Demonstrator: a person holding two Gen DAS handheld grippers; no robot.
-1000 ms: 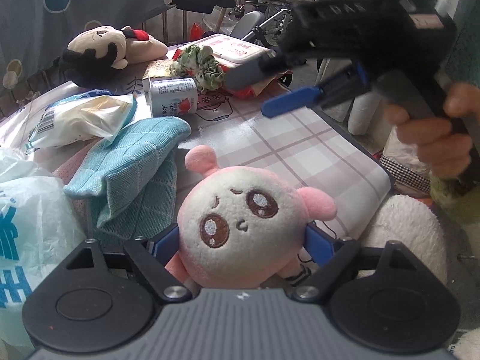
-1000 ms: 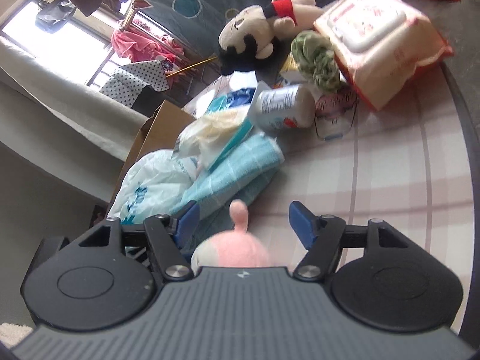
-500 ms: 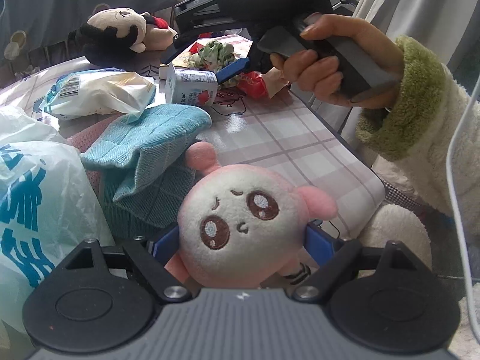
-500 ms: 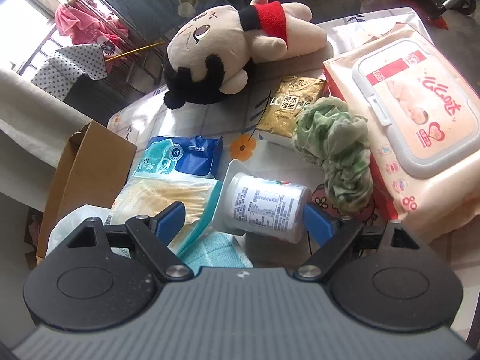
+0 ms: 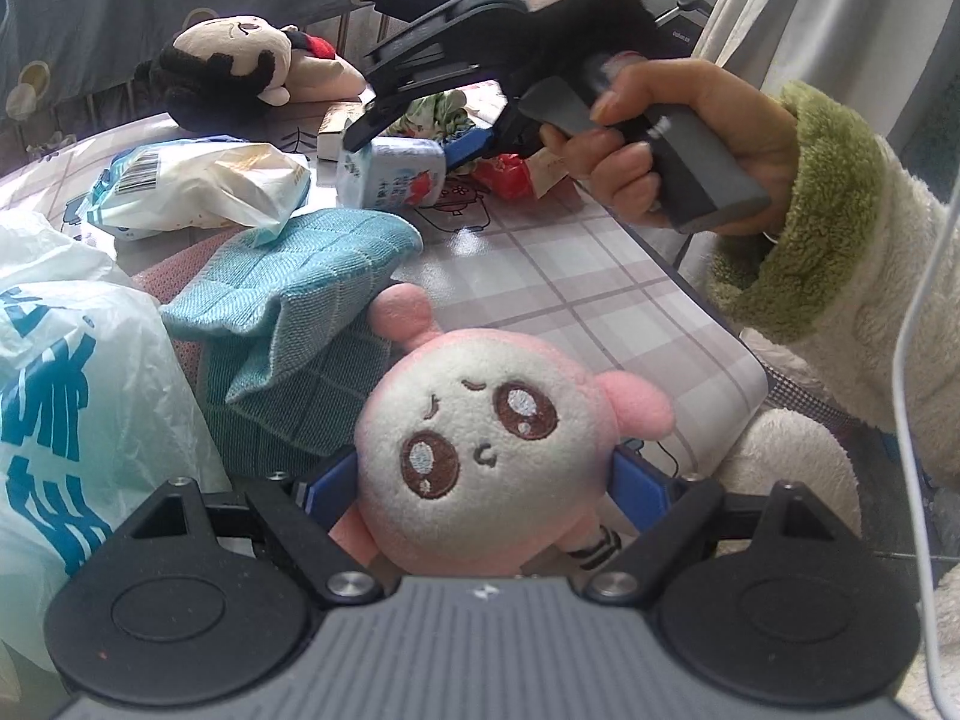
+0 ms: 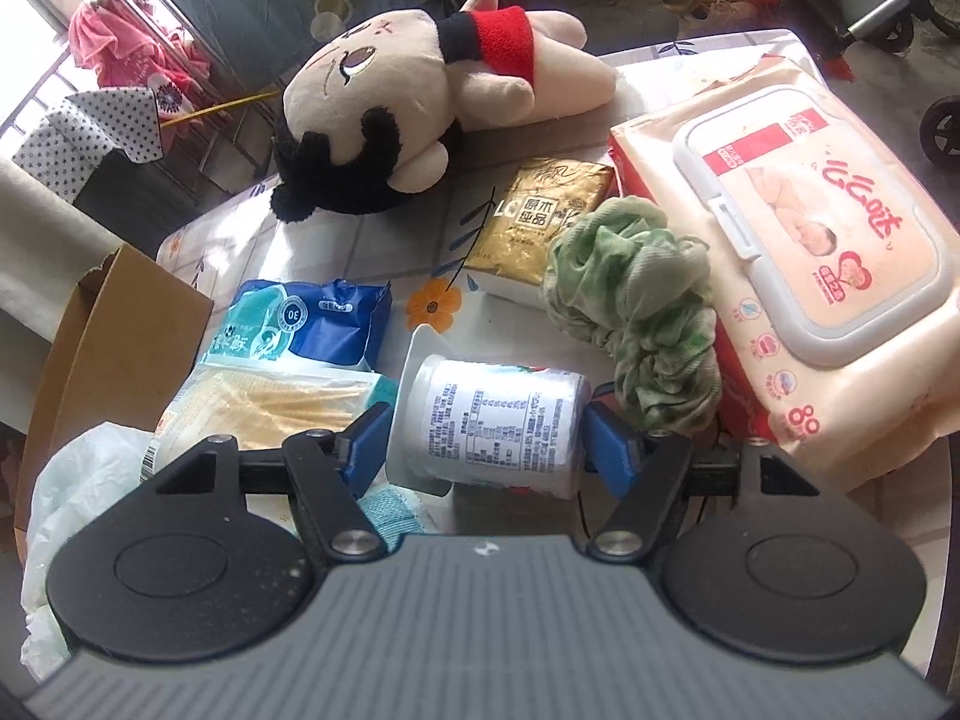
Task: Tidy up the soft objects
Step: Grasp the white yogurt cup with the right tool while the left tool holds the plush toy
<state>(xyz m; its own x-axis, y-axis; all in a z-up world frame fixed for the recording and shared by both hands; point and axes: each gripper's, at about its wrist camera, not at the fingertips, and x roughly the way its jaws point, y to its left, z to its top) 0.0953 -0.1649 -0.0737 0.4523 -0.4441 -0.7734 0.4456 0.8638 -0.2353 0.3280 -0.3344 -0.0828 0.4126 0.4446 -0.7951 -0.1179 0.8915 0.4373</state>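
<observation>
Left wrist view first: your left gripper [image 5: 486, 483] is clamped on the pink plush toy [image 5: 486, 456], blue pads pressed to either side of its round head, its face turned up toward the camera. Just ahead and to the left of that gripper lies the folded teal cloth [image 5: 294, 276], with a white plastic bag [image 5: 72, 396] further left. Ahead and to the right, your right hand [image 5: 678, 138] (fleecy sleeve and all) holds the other tool down over the worktop [image 5: 576, 288].

Right wrist view now: your right gripper [image 6: 483, 444] has just been closing, and the white yogurt cup [image 6: 486, 426] lies on its side between the pads, both blue pads right against its walls. Just ahead and to the right of it sits the green scrunchie [image 6: 636, 312], touching the wet wipes pack [image 6: 810, 240]. Straight ahead, further off, lies the black-haired doll [image 6: 414, 114]; ahead and left, a blue packet [image 6: 306, 318].
</observation>
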